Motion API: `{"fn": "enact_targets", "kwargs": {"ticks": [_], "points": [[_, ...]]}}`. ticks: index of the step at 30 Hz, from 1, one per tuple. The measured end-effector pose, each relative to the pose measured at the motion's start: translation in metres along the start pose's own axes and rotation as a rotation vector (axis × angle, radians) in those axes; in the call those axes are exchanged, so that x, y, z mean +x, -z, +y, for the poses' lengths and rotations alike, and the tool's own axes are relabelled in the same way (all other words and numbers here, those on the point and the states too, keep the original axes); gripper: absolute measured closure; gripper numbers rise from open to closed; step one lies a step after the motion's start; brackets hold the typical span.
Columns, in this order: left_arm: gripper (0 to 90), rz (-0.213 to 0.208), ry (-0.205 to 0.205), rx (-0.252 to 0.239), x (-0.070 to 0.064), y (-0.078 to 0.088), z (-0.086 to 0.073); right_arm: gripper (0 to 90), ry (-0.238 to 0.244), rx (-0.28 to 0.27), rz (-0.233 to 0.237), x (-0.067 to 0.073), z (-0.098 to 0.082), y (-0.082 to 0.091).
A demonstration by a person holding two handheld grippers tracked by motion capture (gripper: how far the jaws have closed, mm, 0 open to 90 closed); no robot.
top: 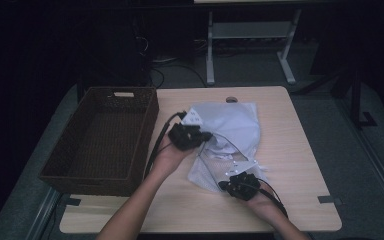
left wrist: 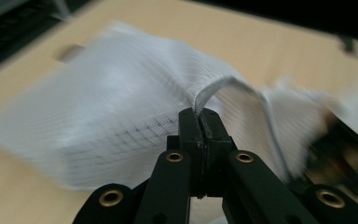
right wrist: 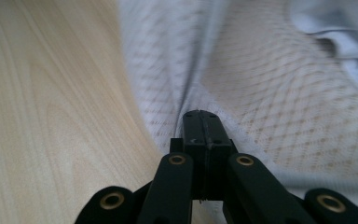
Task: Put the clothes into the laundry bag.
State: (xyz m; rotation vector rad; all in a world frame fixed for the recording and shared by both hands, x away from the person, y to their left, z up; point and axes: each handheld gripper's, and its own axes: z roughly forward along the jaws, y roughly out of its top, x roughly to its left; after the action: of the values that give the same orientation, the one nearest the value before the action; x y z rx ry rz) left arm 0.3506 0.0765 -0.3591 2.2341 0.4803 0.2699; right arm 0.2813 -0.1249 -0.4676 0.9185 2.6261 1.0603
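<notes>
Now the pale mesh garment (top: 227,137) lies crumpled at the centre of the high view, on the tabletop (top: 300,150), partly doubled over itself. The left gripper (top: 203,136) has its jaws pinched tight on a raised fold of the fabric's edge, clear in its own view (left wrist: 200,122). The right gripper (top: 228,184), lower centre, has its jaws clamped flat on the near hem (right wrist: 201,122). So both corners are secured, and the folding looks only partly done. The wicker basket (top: 145,125) at left sits unused, apparently waiting for the finished bundle.
</notes>
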Motion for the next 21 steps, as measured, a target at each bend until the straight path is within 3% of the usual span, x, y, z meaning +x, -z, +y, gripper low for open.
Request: {"fn": "enact_targets", "kwargs": {"ticks": [2, 7, 9, 11, 13, 15, 17, 18, 21], "points": [[89.2, -0.030, -0.033, 0.053, -0.009, -0.011, -0.013, 90.0, 0.002, 0.000, -0.014, 0.002, 0.000, 0.000], [89.1, -0.099, -0.038, 0.158, -0.015, -0.038, -0.045, 90.0, 0.004, -0.004, -0.045, 0.003, 0.001, -0.002], [89.1, -0.100, -0.041, 0.203, -0.014, -0.048, -0.055, 90.0, -0.008, 0.000, -0.037, 0.002, 0.002, -0.001], [89.0, -0.092, -0.041, 0.239, -0.014, -0.057, -0.062, 90.0, -0.007, 0.010, 0.002, 0.000, 0.003, 0.004], [88.9, -0.083, -0.043, 0.258, -0.013, -0.061, -0.066, 88.4, -0.025, -0.057, 0.082, -0.002, 0.006, 0.019], [88.6, -0.085, -0.043, 0.254, -0.013, -0.062, -0.067, 84.3, -0.025, -0.157, 0.086, -0.004, 0.014, 0.039], [88.6, -0.088, -0.045, 0.253, -0.013, -0.061, -0.067, 83.1, -0.050, -0.247, 0.032, -0.013, 0.022, 0.052], [88.5, -0.087, -0.047, 0.252, -0.013, -0.061, -0.067, 83.4, -0.065, -0.259, -0.010, -0.020, 0.025, 0.052], [88.4, -0.090, -0.049, 0.254, -0.012, -0.060, -0.068, 88.2, -0.112, -0.190, -0.080, -0.044, 0.024, 0.034]]}}
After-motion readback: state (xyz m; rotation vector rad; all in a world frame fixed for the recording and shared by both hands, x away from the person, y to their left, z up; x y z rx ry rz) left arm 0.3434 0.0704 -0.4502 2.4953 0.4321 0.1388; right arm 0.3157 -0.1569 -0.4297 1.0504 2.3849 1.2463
